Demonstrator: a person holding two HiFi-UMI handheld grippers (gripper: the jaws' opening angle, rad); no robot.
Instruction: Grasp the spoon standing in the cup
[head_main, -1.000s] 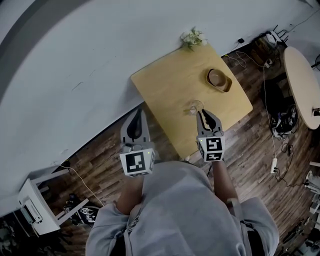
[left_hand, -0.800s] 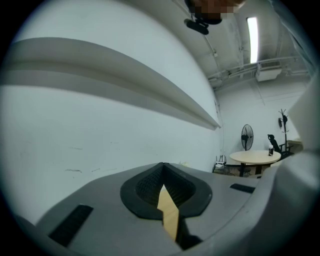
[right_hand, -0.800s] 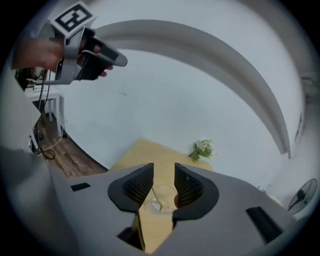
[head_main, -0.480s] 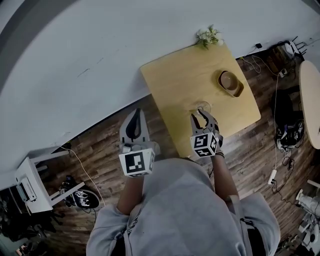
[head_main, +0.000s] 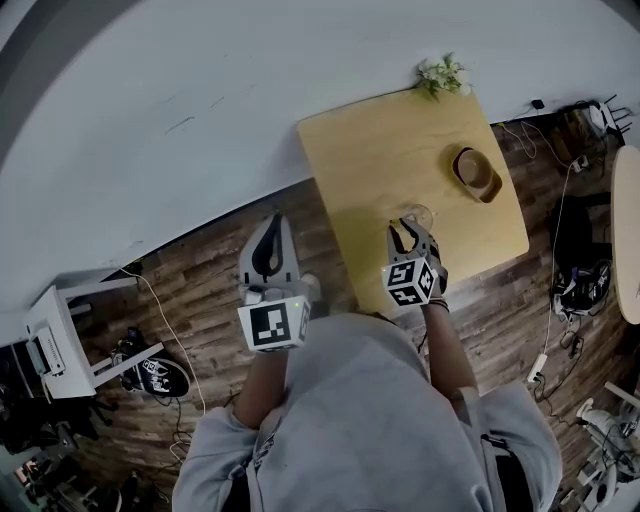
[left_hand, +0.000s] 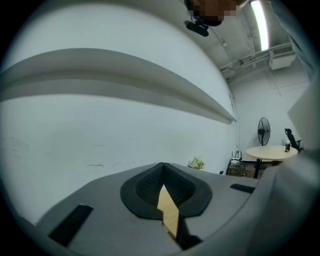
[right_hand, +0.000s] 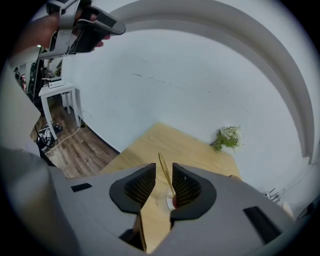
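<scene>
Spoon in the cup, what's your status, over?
Right gripper jaws closing around spoon, not yet pinched. Spoon standing in cup. Left gripper shut, empty. Nothing blocking.

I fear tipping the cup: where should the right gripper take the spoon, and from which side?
Take the spoon by its thin handle above the cup rim, from the near table edge, one pad either side: it leans clear of the cup. The right gripper is closing, the handle between its jaws.
</scene>
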